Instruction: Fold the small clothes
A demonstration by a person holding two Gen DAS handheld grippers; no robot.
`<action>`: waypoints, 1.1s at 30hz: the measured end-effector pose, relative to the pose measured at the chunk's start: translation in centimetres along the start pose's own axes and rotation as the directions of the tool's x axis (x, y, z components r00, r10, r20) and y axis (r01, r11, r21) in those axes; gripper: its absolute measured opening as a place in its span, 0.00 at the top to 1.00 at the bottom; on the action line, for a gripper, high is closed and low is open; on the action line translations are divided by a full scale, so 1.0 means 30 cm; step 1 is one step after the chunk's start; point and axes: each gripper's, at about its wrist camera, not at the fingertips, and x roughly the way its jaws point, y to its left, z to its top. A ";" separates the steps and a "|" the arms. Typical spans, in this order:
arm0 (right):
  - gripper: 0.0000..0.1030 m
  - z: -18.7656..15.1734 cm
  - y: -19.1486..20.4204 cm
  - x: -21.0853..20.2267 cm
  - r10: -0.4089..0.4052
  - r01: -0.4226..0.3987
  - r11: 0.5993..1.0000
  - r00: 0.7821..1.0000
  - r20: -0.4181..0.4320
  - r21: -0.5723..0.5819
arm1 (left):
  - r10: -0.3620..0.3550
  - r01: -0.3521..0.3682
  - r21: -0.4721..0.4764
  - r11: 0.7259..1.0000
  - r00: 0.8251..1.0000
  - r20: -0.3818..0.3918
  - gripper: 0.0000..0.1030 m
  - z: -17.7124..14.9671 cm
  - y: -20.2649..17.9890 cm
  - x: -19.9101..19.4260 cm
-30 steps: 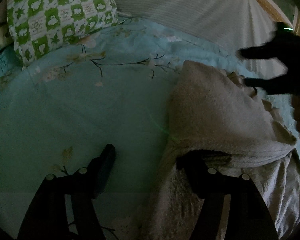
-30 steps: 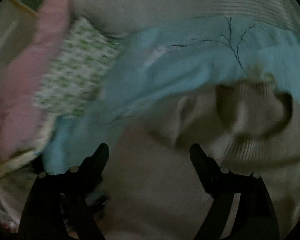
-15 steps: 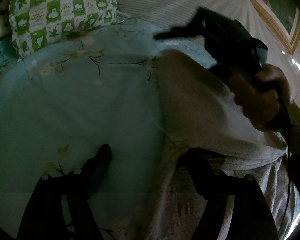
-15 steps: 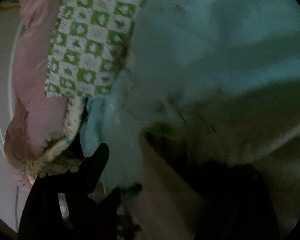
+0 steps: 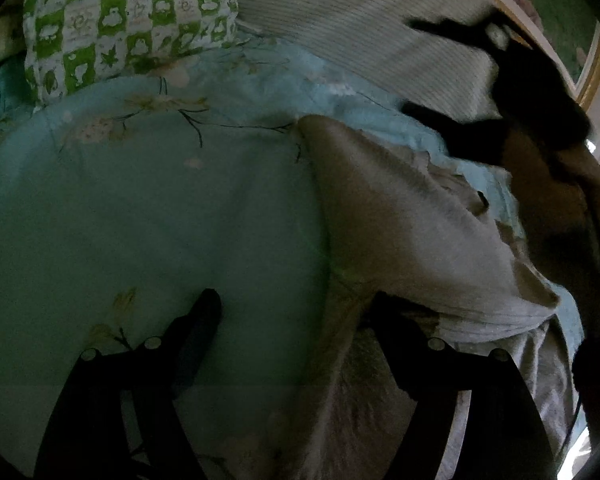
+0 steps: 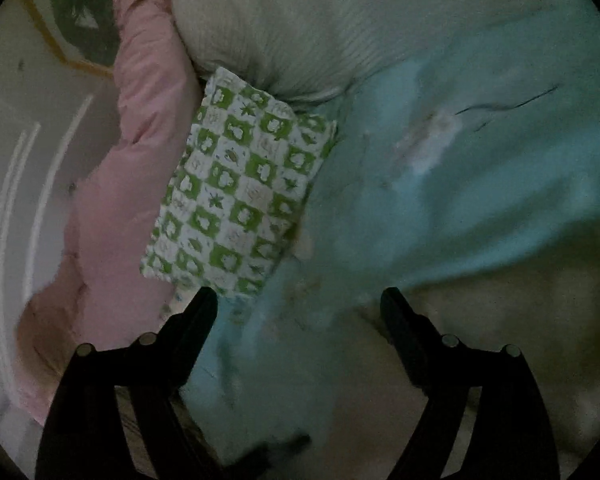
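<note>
A beige-grey fleecy garment lies folded over on the pale blue flowered bedspread, right of middle in the left wrist view. My left gripper is open at the garment's near left edge; its right finger lies on the cloth, its left finger on the bedspread, and nothing is pinched. My right gripper hangs blurred above the garment's far side, jaws spread, held by a hand. In the right wrist view the right gripper is open over the bedspread, with the garment at the lower right.
A green-and-white checked pillow lies at the bed's far left, also in the right wrist view as the checked pillow. A striped white cover lies behind. A pink quilt borders the pillow. A gold-edged frame marks the wall.
The right gripper swept across the garment's far side and is now up at the right. Its view swung left towards the checked pillow. The left jaws widened a little; the left hand stayed put.
</note>
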 end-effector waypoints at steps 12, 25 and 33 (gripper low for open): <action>0.18 -0.460 -0.193 -0.827 -0.475 0.454 0.880 0.834 0.280 0.142 | -0.180 0.174 -0.069 0.982 0.980 -0.082 0.23 0.088 0.016 -0.022; 0.49 -0.513 -0.337 -0.936 -0.625 0.603 0.780 0.748 0.223 0.165 | -0.086 0.075 -0.074 0.994 0.983 -0.159 0.21 0.205 -0.005 0.156; 0.86 -0.505 -0.325 -0.942 -0.643 0.626 0.764 0.719 0.264 0.156 | 0.073 -0.060 0.081 0.995 0.984 -0.161 0.20 0.190 -0.083 0.191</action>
